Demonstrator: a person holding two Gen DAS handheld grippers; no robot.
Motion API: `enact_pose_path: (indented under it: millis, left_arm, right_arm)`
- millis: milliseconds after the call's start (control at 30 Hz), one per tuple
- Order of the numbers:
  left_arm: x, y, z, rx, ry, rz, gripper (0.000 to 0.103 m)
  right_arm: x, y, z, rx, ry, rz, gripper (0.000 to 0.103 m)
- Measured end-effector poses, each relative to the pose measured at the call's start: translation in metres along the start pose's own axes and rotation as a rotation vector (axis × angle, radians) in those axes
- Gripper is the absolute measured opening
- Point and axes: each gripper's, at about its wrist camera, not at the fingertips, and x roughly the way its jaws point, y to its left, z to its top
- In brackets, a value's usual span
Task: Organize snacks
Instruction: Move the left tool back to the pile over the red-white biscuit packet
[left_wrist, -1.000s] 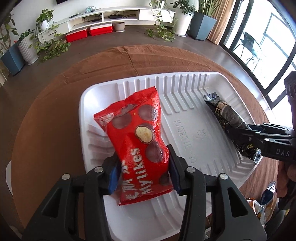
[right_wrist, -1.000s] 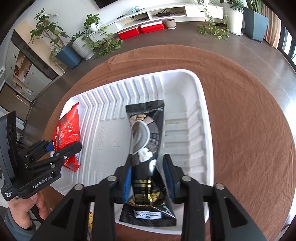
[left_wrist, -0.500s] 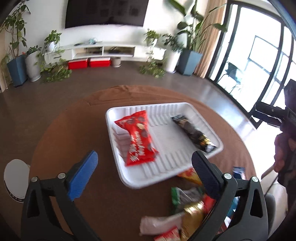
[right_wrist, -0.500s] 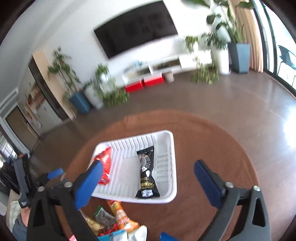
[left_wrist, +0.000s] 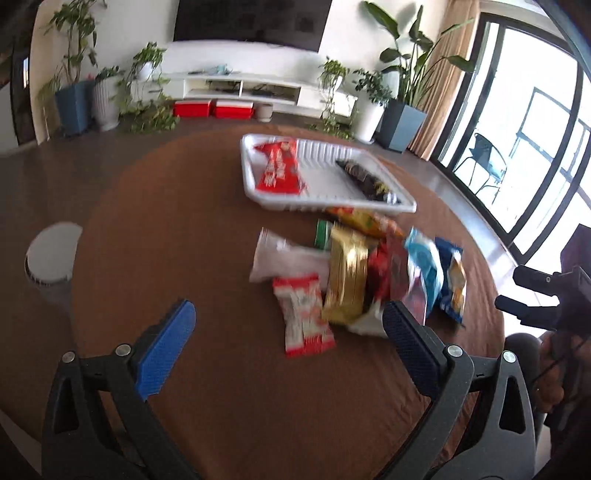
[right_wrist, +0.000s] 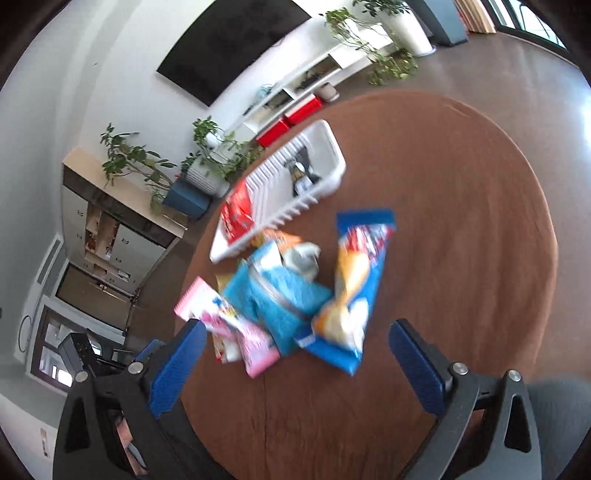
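Both wrist cameras look down at a slant over their own wide jaws onto the brown counter (left_wrist: 177, 229), from well back. Both views share the snack pile (left_wrist: 354, 280) mid-frame and the white tray (right_wrist: 332, 151) beyond it; the right view is tilted.

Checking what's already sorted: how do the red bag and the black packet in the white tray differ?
The red bag is broad and bright red with white lettering; the black packet is narrow, long and dark. The red bag lies at the left end of the white tray in the left wrist view, the black packet towards the right. Both lie flat inside it, apart from each other.
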Motion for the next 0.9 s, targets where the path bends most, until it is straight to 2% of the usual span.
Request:
enact_pose_path:
  millis: [67,167,300,367,600,800,900]
  left_arm:
    - [0.003,-0.001,-0.013,-0.002,0.037,0.003,0.103]
    - [0.005,-0.002,-0.019,-0.009,0.043,0.014,0.103]
    - [0.014,-0.003,-0.015,0.001,0.052,0.03,0.103]
    - [0.022,-0.008,-0.011,0.015,0.072,0.039,0.102]
    - [0.053,-0.014,0.008,0.04,0.129,0.042,0.098]
    - [0.075,-0.007,0.016,0.05,0.182,0.05,0.078]
    - [0.078,-0.003,0.017,0.062,0.186,0.063,0.077]
  right_arm:
    - [-0.001,0.004,-0.016,-0.044,-0.001,-0.053,0.1]
    - [-0.001,0.009,-0.035,-0.09,0.008,-0.121,0.096]
    - [-0.001,0.013,-0.05,-0.147,-0.006,-0.193,0.092]
    - [0.0,0.015,-0.055,-0.166,-0.004,-0.224,0.086]
    - [-0.002,0.016,-0.059,-0.198,-0.013,-0.251,0.085]
    - [-0.003,0.015,-0.06,-0.199,-0.012,-0.262,0.085]
    - [-0.004,0.015,-0.059,-0.202,-0.014,-0.264,0.085]
